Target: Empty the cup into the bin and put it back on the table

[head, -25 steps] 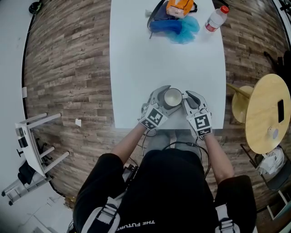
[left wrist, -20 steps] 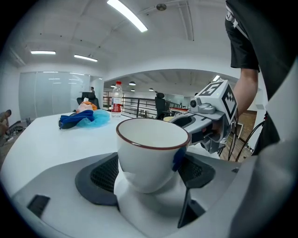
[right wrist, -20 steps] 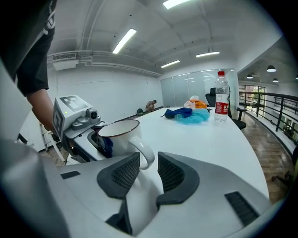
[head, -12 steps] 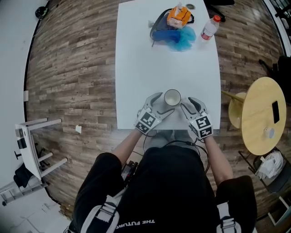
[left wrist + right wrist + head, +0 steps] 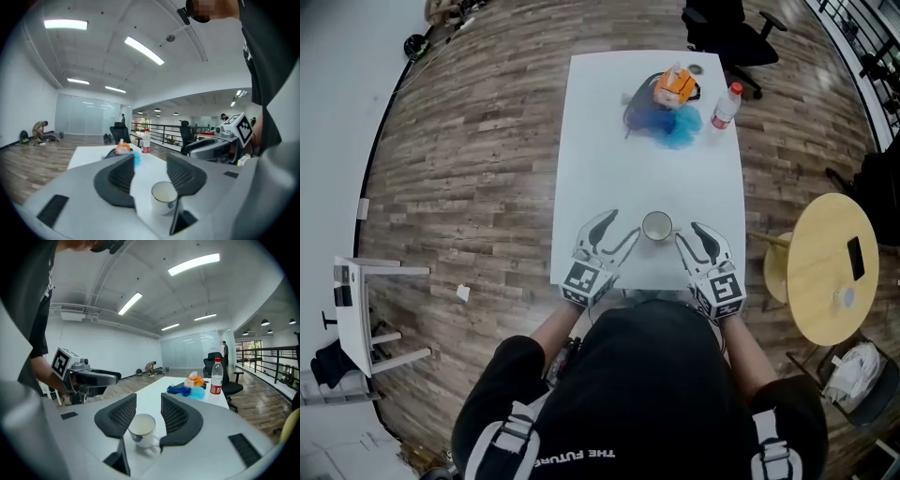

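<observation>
A white cup (image 5: 656, 226) stands upright on the white table (image 5: 609, 131), near its front edge. My left gripper (image 5: 617, 235) lies just left of the cup and apart from it. Its jaws are closing, and no pad touches the cup. My right gripper (image 5: 694, 236) sits just right of the cup, open and also apart. In the left gripper view the cup (image 5: 164, 197) shows low between the jaws of that gripper (image 5: 152, 171), nearer the right one. In the right gripper view the cup (image 5: 142, 429) stands between the spread jaws of that gripper (image 5: 143, 411); its inside looks pale.
At the table's far end lie a blue cloth (image 5: 675, 124), an orange packet (image 5: 678, 86) and a plastic bottle (image 5: 725, 106) with a red cap. A black office chair (image 5: 727, 23) stands beyond. A round wooden side table (image 5: 825, 272) is at right and a white rack (image 5: 356, 314) at left.
Both grippers have drawn back from the cup toward the table's near edge and spread apart. The cup stays standing on the table. The head view now takes in more of the room.
</observation>
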